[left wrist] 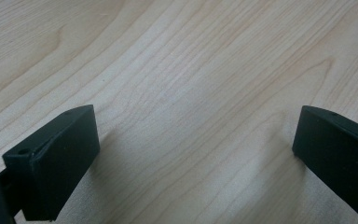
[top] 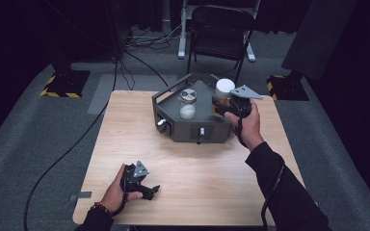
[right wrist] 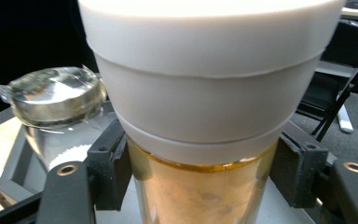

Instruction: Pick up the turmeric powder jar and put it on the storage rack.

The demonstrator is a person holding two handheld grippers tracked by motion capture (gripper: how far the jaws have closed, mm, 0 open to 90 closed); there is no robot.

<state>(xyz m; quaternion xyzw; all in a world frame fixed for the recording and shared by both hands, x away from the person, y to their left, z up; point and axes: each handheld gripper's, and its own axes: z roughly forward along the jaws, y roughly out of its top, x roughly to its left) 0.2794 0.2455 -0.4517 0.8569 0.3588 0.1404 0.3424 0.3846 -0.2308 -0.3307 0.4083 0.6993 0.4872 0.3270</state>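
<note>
Right hand-held gripper [right wrist: 200, 172] clamps white-lidded jar [right wrist: 205, 116] beside foil-topped jar [right wrist: 58, 109].

We see jar [right wrist: 200, 196]: clear glass, amber-brown contents, white lid [right wrist: 209, 70] with faint ridged bands. Second jar [right wrist: 56, 116]: clear glass, shiny silver cap, white grains inside. Rack [top: 192, 127]: dark grey, small silver knobs on front. Table [top: 139, 139]: pale wood, wavy grain lines. Right gripper [right wrist: 200, 172]: black jaws, brass-coloured screw holes, grey plate on top. Left gripper [top: 147, 190]: black, grey plate. Sleeve [top: 284, 192]: black. Floor [top: 29, 144]: grey carpet; stand bases [top: 62, 86] edged in yellow-black hazard stripes. Chair [top: 219, 29]: black.
</note>
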